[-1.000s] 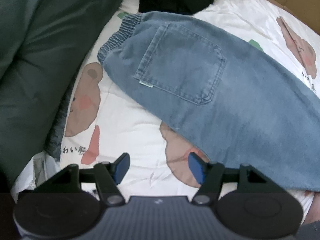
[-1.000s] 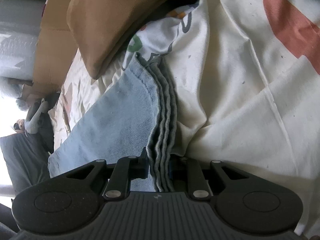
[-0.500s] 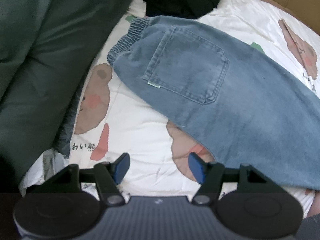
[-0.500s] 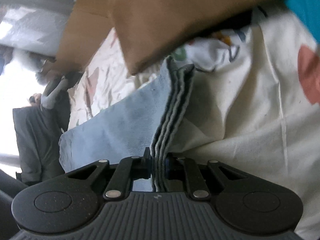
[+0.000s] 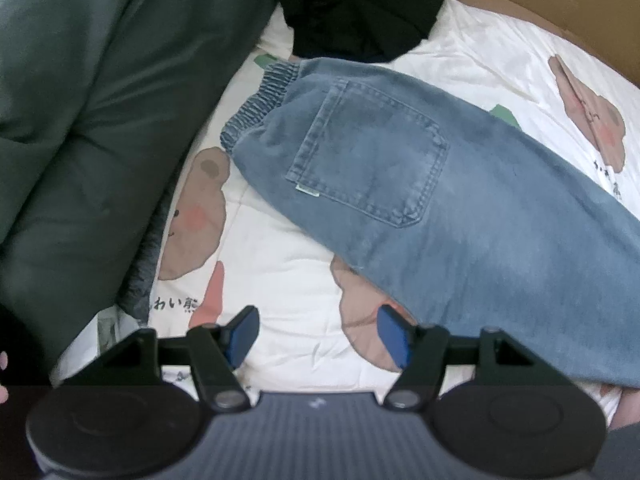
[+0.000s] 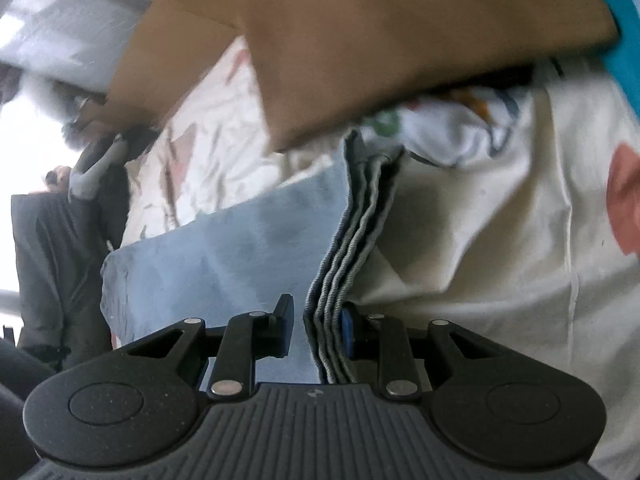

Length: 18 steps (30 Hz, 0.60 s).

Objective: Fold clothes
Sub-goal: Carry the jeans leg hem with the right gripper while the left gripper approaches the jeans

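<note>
So the faded blue jeans [image 5: 460, 200] lie pocket-up across a bear-print bedsheet [image 5: 288, 280]; left gripper [image 5: 316, 334] spread and empty, right gripper [image 6: 316, 330] just opening, stacked hems between.

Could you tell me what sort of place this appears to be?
Probably a bedroom: the jeans lie on a bear-print bedsheet, beside a dark green duvet and a black garment.

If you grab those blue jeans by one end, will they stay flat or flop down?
The jeans will probably flop: they lie limp on the bedsheet. The stacked hem looks thick, so likely heavyish. The elastic waistband may stretch.
</note>
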Each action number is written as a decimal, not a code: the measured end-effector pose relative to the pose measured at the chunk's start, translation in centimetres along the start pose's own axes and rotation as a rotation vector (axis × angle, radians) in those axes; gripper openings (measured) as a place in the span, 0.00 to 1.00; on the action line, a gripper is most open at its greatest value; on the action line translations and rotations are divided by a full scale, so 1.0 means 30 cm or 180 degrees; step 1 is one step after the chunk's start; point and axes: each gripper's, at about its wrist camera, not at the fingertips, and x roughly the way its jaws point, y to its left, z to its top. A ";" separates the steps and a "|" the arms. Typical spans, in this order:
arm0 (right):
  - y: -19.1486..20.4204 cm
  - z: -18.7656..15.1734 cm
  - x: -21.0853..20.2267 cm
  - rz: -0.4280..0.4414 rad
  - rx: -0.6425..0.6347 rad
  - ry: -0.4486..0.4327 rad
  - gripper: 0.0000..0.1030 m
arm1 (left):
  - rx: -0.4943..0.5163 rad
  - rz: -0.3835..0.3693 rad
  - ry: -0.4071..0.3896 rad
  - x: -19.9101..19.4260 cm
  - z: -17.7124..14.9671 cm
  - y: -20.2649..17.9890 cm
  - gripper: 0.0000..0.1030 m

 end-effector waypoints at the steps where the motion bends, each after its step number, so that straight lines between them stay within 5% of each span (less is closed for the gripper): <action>1: 0.020 -0.001 -0.016 -0.0014 -0.0050 -0.0002 0.25 | -0.0014 -0.0007 0.0003 0.004 -0.002 0.000 0.66; 18: 0.219 -0.172 -0.026 -0.0735 -0.0540 -0.0139 0.37 | -0.0151 -0.0027 0.0202 0.123 -0.076 0.084 0.66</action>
